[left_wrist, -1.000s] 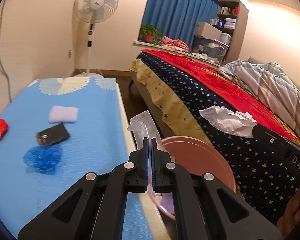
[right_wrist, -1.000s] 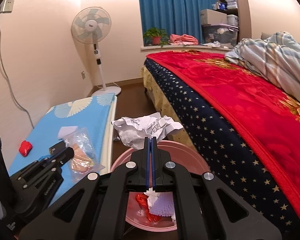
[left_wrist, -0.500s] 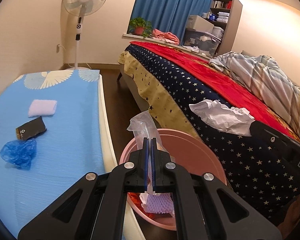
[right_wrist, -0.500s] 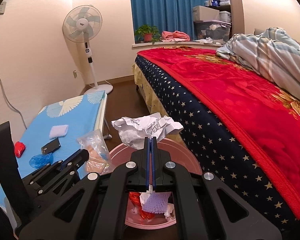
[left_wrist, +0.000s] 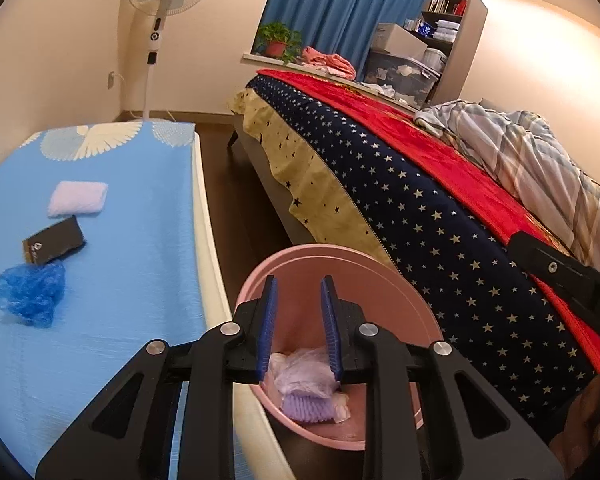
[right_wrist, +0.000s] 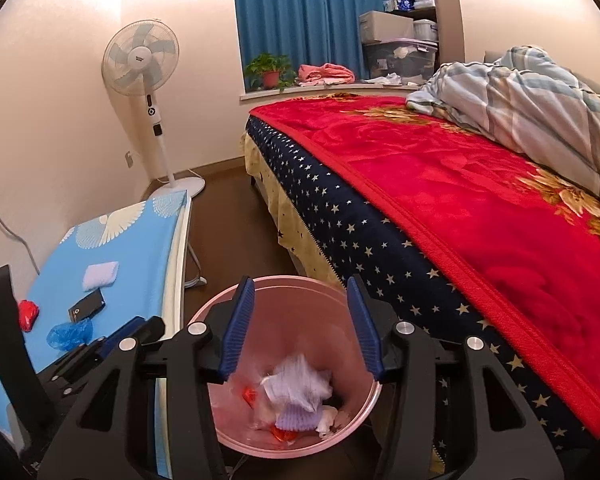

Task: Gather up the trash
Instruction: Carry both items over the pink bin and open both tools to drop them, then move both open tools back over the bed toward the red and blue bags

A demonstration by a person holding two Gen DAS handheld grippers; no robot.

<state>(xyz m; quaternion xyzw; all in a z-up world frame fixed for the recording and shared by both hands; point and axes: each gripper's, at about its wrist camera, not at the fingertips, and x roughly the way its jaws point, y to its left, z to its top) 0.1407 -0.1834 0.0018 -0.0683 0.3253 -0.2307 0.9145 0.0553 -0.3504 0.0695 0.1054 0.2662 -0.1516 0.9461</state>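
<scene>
Left gripper (left_wrist: 298, 330) is sitting at lower centre of the left wrist view, blue pads parted by a moderate gap, nothing between them. Right gripper (right_wrist: 300, 326) is standing wider apart at lower centre of its view, also gripping nothing. Both are hanging over the pink bin (right_wrist: 364, 424).

Trash is lying inside the bin: crumpled white paper (right_wrist: 296, 386), a clear plastic bag (left_wrist: 300, 372), a lilac mesh piece (right_wrist: 298, 418) and red scraps (right_wrist: 249, 394) (paper edges are blurring in the right view).

More items are lying on the blue table (left_wrist: 132, 240), left of frame: blue plastic wad (left_wrist: 28, 292), black packet (left_wrist: 54, 245) just above it, white pad (left_wrist: 78, 199) further up, and a red wrapper (right_wrist: 28, 314) at the far left of the right view.

The bin is standing on a strip of dark floor (left_wrist: 244, 208) between the table's cream edge and the star-patterned bed side (left_wrist: 420, 232); its rim is showing close to both.
</scene>
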